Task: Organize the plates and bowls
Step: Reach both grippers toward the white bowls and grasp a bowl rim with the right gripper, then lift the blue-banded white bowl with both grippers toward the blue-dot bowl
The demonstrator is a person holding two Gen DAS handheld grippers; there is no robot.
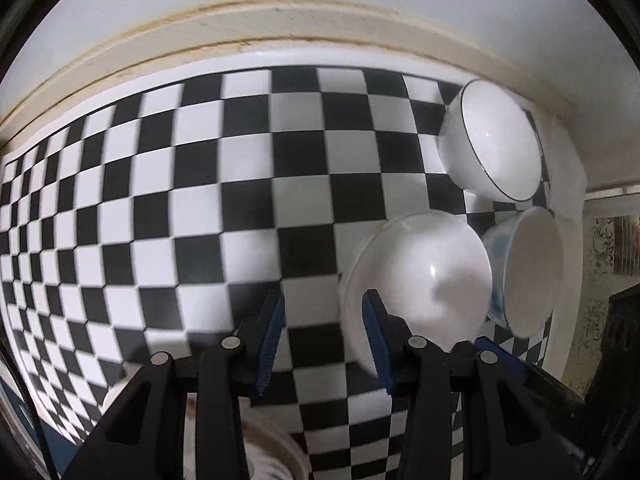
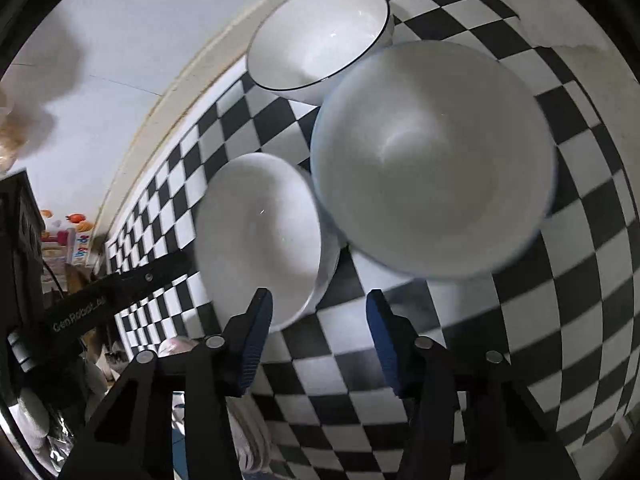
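Three bowls (image 2: 432, 160) lie just beyond the right gripper (image 2: 318, 312).

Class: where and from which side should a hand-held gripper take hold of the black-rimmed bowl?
Grip the black-rimmed bowl by its thin rim, one finger inside and one outside. It sits upright, open upward. Probably come from above on its far side, since the large bowl crowds the near rim.

Three white bowls (image 2: 432, 160) clustered on checkered cloth (image 2: 560, 320) — right gripper (image 2: 320, 320) open above, empty-jawed.
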